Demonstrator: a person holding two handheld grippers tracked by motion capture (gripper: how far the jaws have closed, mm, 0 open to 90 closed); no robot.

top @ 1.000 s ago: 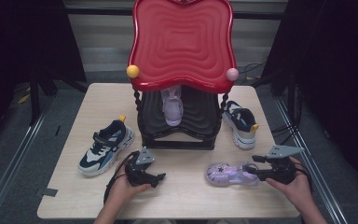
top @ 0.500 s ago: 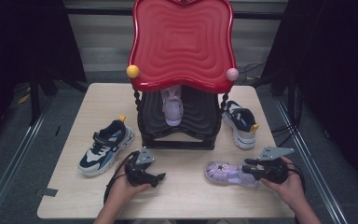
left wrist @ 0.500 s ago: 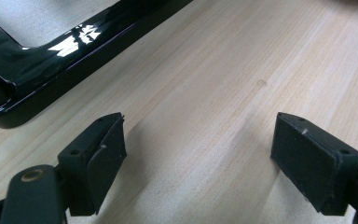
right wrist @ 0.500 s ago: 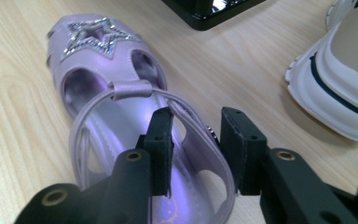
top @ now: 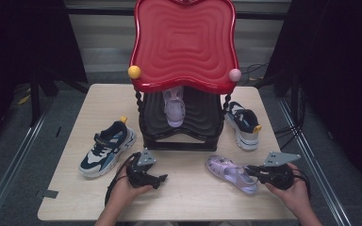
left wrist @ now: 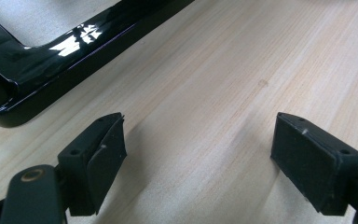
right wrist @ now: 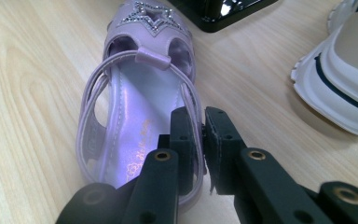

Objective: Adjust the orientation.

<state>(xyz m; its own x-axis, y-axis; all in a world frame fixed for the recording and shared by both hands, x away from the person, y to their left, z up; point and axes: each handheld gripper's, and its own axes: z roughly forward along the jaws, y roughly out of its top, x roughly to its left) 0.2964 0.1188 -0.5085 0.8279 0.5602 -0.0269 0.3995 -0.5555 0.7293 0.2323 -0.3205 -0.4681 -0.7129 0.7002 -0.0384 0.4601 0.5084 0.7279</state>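
Note:
A lilac sandal (top: pixel 228 172) with a star on its toe lies on the wooden table (top: pixel 188 197) at the front right. My right gripper (top: pixel 250 170) reaches its heel end from the right. In the right gripper view the jaws (right wrist: pixel 200 135) have just been closing and now pinch the sandal's (right wrist: pixel 135 116) side strap and rim near the heel. A matching lilac sandal (top: pixel 174 106) stands on the black shelf under the red top (top: pixel 186 42). My left gripper (top: pixel 162 179) rests at the front left, open (left wrist: pixel 198 154) over bare wood, holding nothing.
A navy, white and teal sneaker (top: pixel 106 148) lies left of the rack and its mate (top: pixel 242 123) right of it, close to the sandal (right wrist: pixel 340 74). The rack's black base (left wrist: pixel 51 51) runs just ahead of the left gripper. Bare wood separates the two hands.
The right gripper has edged left onto the sandal's heel end. The left hand and gripper have not moved.

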